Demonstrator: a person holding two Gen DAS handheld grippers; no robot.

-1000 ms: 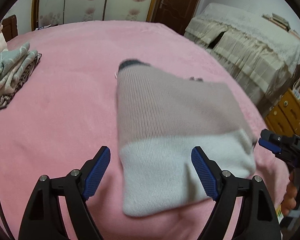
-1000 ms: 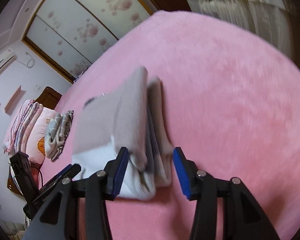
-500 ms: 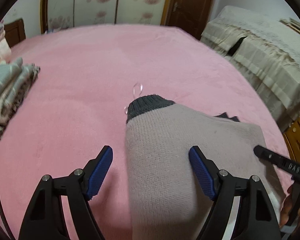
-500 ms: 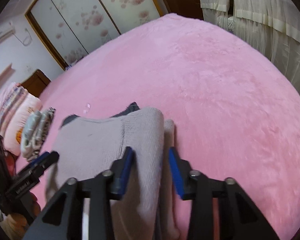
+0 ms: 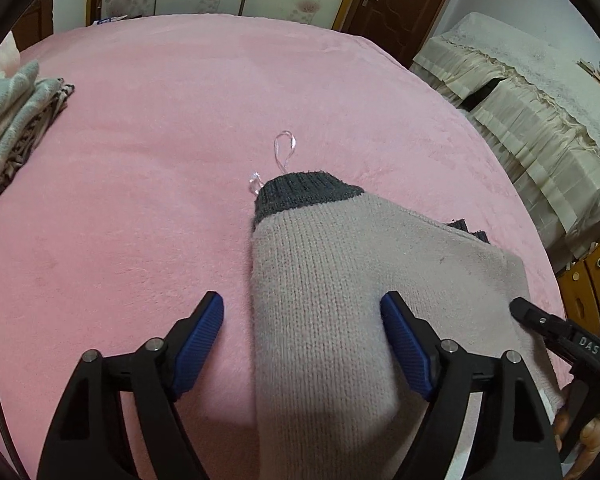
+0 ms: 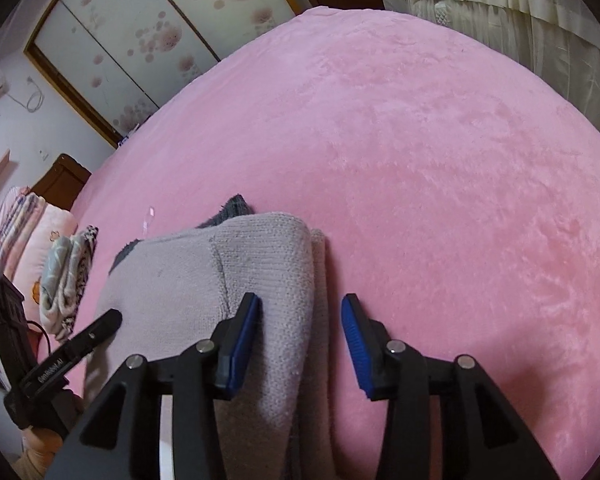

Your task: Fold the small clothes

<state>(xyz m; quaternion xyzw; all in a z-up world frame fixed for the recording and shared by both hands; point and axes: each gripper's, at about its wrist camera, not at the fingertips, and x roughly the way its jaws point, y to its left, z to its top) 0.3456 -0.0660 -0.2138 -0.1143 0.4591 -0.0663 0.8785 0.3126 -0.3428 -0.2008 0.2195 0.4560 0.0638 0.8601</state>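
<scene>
A small folded knit sweater (image 5: 340, 280), beige-grey with a dark grey ribbed cuff (image 5: 304, 192), lies on the pink bed cover (image 5: 140, 160). My left gripper (image 5: 302, 340) is open, its jaws straddling the sweater's left edge. In the right wrist view the sweater (image 6: 204, 276) lies folded, its thick right edge between the jaws of my right gripper (image 6: 300, 340), which is open. The right gripper's tip also shows in the left wrist view (image 5: 548, 328).
A stack of folded clothes (image 5: 12, 120) sits at the bed's far left, also in the right wrist view (image 6: 66, 272). A clear plastic loop (image 5: 284, 152) lies beyond the cuff. A covered sofa (image 5: 520, 100) and yellow drawers (image 5: 592, 272) stand to the right.
Both grippers have moved forward over the sweater, past its white lower band, toward the cuff end. The right gripper's jaws narrowed, then widened again. The left stayed open.
</scene>
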